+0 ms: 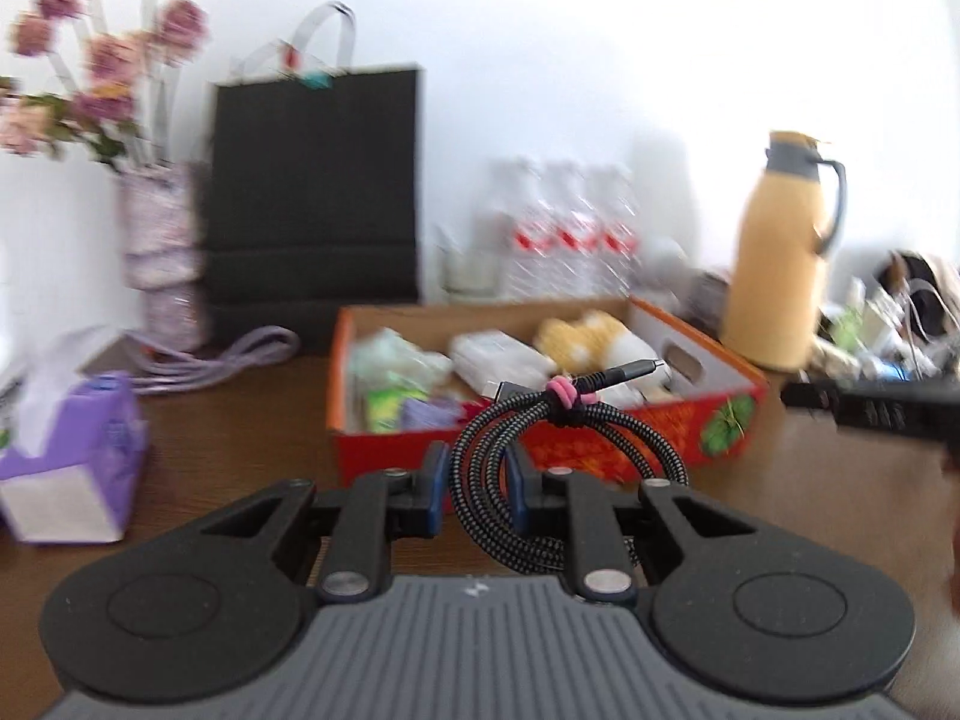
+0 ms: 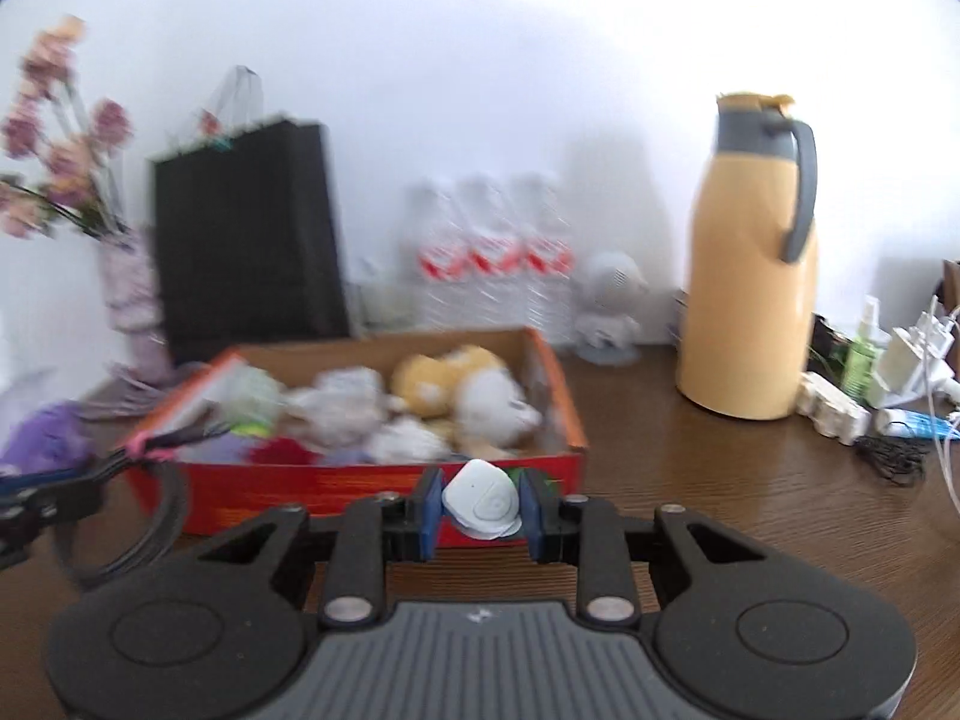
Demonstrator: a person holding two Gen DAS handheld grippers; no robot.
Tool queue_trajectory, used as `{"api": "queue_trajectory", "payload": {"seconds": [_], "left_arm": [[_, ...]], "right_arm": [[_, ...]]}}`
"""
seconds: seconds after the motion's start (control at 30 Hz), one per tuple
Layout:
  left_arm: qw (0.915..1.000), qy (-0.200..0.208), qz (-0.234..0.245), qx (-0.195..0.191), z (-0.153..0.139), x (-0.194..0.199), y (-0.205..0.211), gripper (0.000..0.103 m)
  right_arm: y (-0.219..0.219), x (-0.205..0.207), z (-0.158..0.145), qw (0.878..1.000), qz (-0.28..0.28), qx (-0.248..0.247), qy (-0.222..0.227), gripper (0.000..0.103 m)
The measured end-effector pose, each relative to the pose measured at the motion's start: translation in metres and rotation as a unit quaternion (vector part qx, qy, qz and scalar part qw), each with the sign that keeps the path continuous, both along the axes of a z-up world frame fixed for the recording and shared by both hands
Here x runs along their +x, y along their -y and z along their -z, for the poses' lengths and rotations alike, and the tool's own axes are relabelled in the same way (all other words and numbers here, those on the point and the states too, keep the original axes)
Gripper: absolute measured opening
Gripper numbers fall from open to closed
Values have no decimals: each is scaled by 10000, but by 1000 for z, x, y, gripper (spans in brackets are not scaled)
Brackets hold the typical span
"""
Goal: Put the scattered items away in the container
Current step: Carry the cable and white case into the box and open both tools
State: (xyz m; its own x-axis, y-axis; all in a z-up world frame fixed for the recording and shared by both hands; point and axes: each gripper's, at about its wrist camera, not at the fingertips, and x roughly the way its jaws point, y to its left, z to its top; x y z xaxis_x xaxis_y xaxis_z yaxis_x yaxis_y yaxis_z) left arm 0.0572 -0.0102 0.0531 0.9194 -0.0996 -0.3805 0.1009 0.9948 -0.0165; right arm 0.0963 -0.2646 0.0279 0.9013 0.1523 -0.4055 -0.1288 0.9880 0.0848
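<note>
In the left wrist view, my left gripper (image 1: 477,462) is shut on a coiled black braided cable (image 1: 528,414) tied with a pink band. It is held above the brown table just before the red-orange cardboard box (image 1: 600,438). The box holds a yellow plush toy (image 1: 588,336), white packets and other small items. In the right wrist view, my right gripper (image 2: 478,495) is shut on a small white rounded device (image 2: 483,504) in front of the same box (image 2: 330,486). The left gripper's cable (image 2: 150,516) hangs at that view's left edge. Both views are blurred.
Behind the box stand a black paper bag (image 1: 312,192), water bottles (image 1: 558,228) and a vase of pink flowers (image 1: 156,240). A purple tissue box (image 1: 72,456) sits at left. A yellow thermos jug (image 2: 750,300) and small clutter with chargers (image 2: 888,372) stand at right.
</note>
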Motion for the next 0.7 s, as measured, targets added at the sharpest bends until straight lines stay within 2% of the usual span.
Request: {"api": "queue_trajectory", "payload": {"seconds": [0.13, 0.23, 0.5, 0.7], "left_arm": [[9984, 295, -441, -204, -7, -36, -4, 21], [9962, 477, -674, -286, -10, -61, -3, 21], [9945, 770, -638, -301, -22, -116, 4, 21], [9944, 807, -601, -319, -17, -131, 8, 21]], "right_arm": [[-24, -39, -5, 9988, -366, 9, 319, 26], [-35, -63, -14, 9984, -394, 3, 397, 26], [-33, -123, -26, 9960, -405, 54, 789, 26], [-29, -149, -30, 9941, -398, 27, 1009, 26]]}}
